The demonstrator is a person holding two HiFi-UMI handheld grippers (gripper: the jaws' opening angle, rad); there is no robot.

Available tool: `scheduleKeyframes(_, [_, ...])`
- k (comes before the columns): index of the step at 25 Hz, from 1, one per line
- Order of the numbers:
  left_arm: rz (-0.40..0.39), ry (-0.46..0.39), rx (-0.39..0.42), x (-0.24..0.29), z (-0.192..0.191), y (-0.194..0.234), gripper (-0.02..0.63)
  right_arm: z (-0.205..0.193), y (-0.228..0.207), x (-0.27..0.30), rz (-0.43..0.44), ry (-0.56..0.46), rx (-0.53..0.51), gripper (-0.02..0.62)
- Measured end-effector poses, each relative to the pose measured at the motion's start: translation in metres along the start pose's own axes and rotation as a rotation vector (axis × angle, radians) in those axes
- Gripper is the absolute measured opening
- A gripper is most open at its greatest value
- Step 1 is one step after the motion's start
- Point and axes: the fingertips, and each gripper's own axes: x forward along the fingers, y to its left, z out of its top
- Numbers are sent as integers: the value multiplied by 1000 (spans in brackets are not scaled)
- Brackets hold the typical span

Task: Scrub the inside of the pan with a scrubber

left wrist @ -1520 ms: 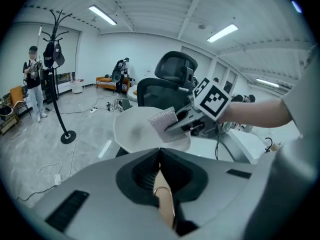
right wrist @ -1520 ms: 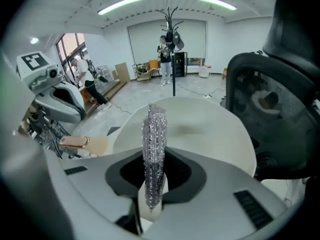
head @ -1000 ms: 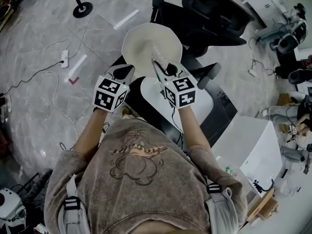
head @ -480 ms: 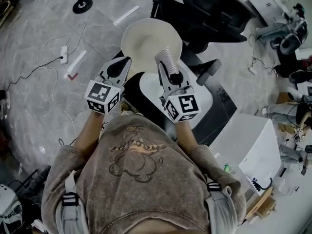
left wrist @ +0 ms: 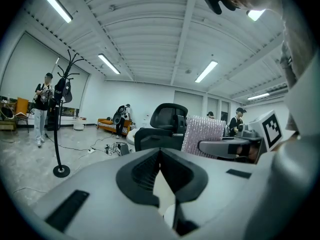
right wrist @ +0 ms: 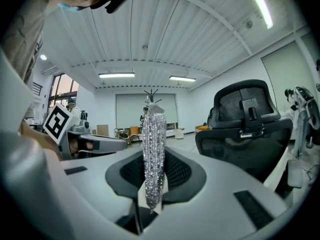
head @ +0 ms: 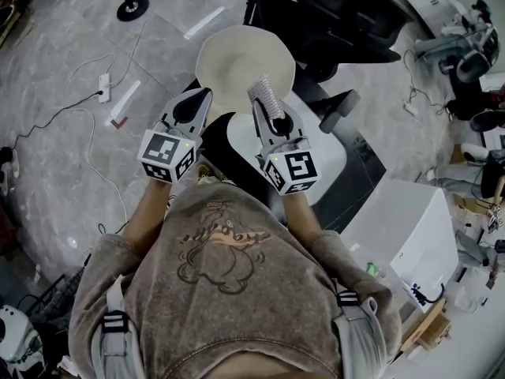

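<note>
Scrubber [head: 266, 95] pinched in our right gripper [head: 271, 115], poised at 5 o'clock of the pan [head: 237, 58], ready, we judge, for scrubbing; left gripper [head: 199, 99], pressed together empty, flanks 8 o'clock.

- Floor [head: 63, 204] left of the left gripper [head: 203, 98] is open; only a power strip [head: 103, 93] lies flat there.
- Coat stand base [head: 132, 10] sits far left, well apart from both grippers.
- Black office chair [head: 347, 18] blocks the far side, just behind the pan [head: 237, 61].
- Chair armrest [head: 339, 110] juts in beside the white tabletop [head: 323, 160], near the right gripper [head: 269, 114].
- Gap between the two grippers is narrow; the scrubber [head: 266, 95] sticks out ahead of the right one, by the pan's near rim.
- White cabinet [head: 410, 235] closes off the near right, well apart.
</note>
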Motion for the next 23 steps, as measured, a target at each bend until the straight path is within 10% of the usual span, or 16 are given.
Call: scheduleKeyframes(23, [25, 30, -48, -6, -10, 4, 18, -5, 10, -3, 12, 34, -22, 80])
